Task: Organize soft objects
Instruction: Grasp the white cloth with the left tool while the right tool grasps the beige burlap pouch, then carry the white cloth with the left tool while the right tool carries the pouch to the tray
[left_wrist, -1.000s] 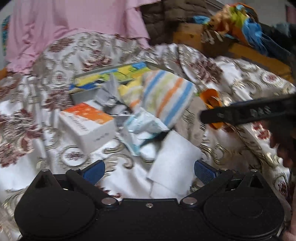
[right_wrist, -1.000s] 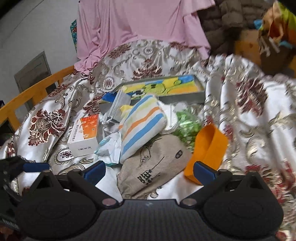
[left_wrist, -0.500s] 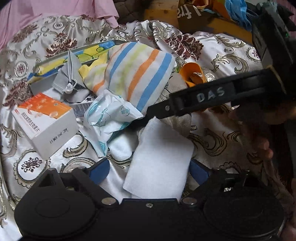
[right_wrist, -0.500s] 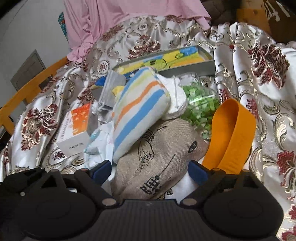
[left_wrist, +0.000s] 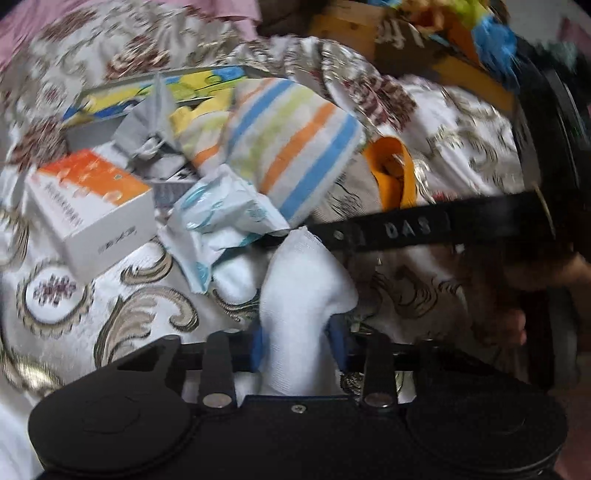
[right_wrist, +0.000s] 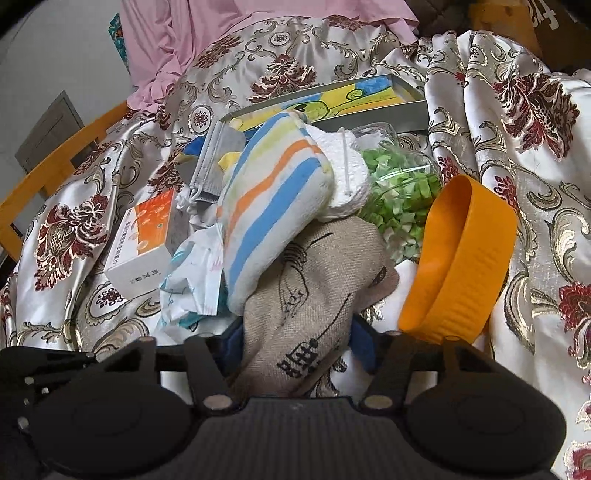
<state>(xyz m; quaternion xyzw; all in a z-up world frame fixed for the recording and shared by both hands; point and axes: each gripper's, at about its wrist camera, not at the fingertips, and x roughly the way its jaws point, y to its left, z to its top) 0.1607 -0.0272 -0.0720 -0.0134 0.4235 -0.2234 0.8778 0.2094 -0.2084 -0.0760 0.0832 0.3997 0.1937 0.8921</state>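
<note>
A white cloth (left_wrist: 303, 288) lies on the patterned satin cover (left_wrist: 110, 306), bunched up between the blue pads of my left gripper (left_wrist: 297, 343). Its jaws are closing and press on the cloth. In the right wrist view a beige burlap pouch (right_wrist: 310, 295) with black print sits between the pads of my right gripper (right_wrist: 297, 347), whose jaws are also closing and squeeze its near end. A striped soft pouch (right_wrist: 273, 206) rests on top of the burlap pouch. One black finger of the right gripper (left_wrist: 406, 229) crosses the left wrist view.
Around the pile lie an orange-and-white box (right_wrist: 144, 240), a crinkled blue-white wrapper (left_wrist: 221, 210), a grey mask (right_wrist: 218, 166), a bag of green bits (right_wrist: 399, 184), an orange band (right_wrist: 465, 258) and a flat tin (right_wrist: 332, 103). A wooden rail (right_wrist: 48, 173) runs at left.
Both grippers have come down into the pile and drawn their jaws in, the left onto the white cloth, which now bunches up, the right onto the burlap pouch.
</note>
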